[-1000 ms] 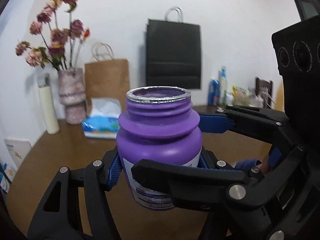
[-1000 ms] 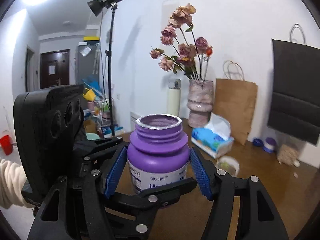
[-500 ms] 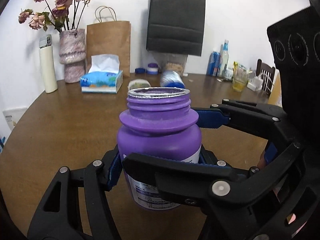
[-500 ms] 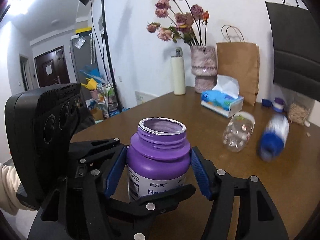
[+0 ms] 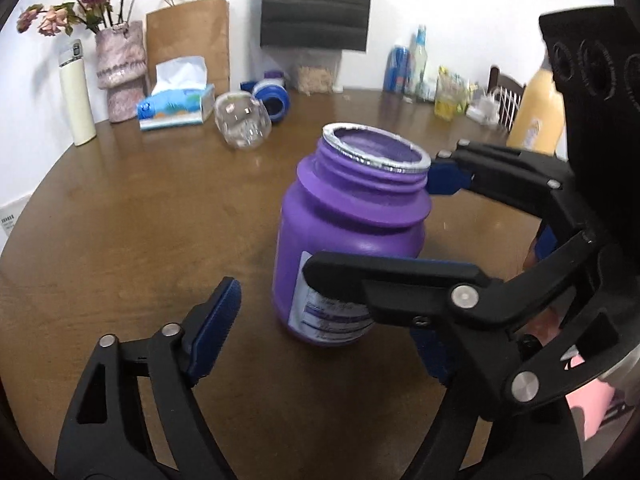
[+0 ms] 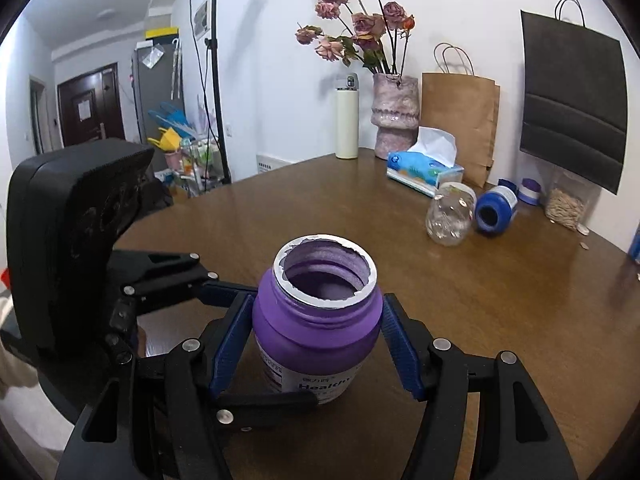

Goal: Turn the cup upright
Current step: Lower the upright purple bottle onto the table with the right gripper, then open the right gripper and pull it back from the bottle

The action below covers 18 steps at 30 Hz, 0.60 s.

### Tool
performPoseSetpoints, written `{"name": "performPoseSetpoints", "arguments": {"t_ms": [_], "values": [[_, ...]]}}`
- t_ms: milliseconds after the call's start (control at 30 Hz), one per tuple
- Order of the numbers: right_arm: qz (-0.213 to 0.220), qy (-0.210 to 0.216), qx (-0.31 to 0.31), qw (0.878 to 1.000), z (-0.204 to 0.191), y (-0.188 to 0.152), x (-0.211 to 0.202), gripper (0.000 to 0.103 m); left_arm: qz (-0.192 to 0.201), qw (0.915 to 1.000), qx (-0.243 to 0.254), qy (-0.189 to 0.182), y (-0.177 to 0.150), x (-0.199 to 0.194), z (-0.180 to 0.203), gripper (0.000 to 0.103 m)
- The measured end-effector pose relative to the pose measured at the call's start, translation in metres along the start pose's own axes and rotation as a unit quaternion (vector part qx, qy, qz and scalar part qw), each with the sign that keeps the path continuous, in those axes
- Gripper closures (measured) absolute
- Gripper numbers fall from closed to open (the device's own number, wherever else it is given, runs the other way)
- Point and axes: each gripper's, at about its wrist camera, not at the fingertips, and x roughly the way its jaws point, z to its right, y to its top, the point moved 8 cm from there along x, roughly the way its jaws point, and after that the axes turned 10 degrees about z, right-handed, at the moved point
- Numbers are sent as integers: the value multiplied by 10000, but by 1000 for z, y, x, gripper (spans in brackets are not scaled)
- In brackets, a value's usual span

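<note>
The purple jar (image 5: pixel 352 240) stands upright on the brown table (image 5: pixel 140 220), mouth up with a torn foil rim; it also shows in the right wrist view (image 6: pixel 320 328). My left gripper (image 5: pixel 320 344) is open; its left finger (image 5: pixel 216 320) stands clear of the jar. My right gripper (image 6: pixel 316 348) has its blue pads on both sides of the jar body and is shut on it. The right gripper shows in the left wrist view (image 5: pixel 460 216) around the jar.
A clear glass jar (image 6: pixel 450 214) and a blue jar (image 6: pixel 494 210) lie on their sides at the back of the table. A tissue box (image 6: pixel 426 168), vase with flowers (image 6: pixel 394 116), white thermos (image 6: pixel 347 118), paper bags and bottles (image 5: pixel 408 66) stand along the wall.
The jar has come down onto the table. My left gripper has opened and drawn back to the left of it. The right gripper still holds it.
</note>
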Motion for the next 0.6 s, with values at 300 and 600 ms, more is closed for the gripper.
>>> {"name": "performPoseSetpoints", "arguments": {"t_ms": [300,600], "values": [[-60,-248,-30,9997,0,-14,-9,34,-370,9989,-232,185,-18,1,-3,22],[-227,-379,-50,9990,-4,-18,-5,34,-236,9989,-181,373,-21,-19,-10,12]]}}
